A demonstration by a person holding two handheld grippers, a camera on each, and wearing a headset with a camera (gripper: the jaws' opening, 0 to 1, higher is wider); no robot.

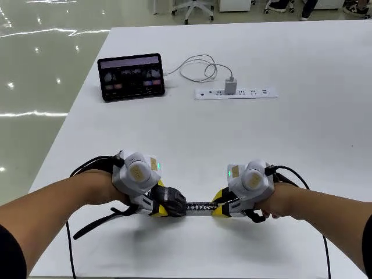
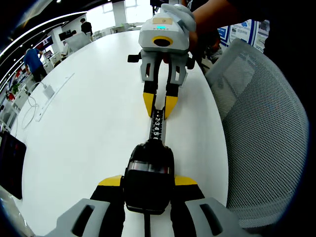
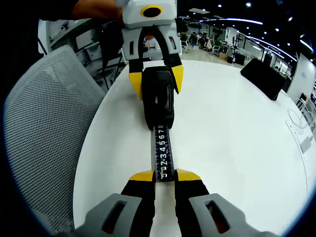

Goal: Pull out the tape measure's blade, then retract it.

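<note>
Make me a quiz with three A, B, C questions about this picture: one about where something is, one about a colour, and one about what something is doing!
1. Where is the tape case?
A. In the left gripper
B. In a box
C. On a shelf

2. What colour are the fingertips?
A. Red
B. Yellow
C. Green

3. How is the blade?
A. All inside the case
B. Snapped in two
C. Partly out, held by the right gripper

Answers:
1 A: the case sits between that gripper's jaws.
2 B: yellow tips show on both grippers.
3 C: its numbers run from the case to the shut jaws.
</note>
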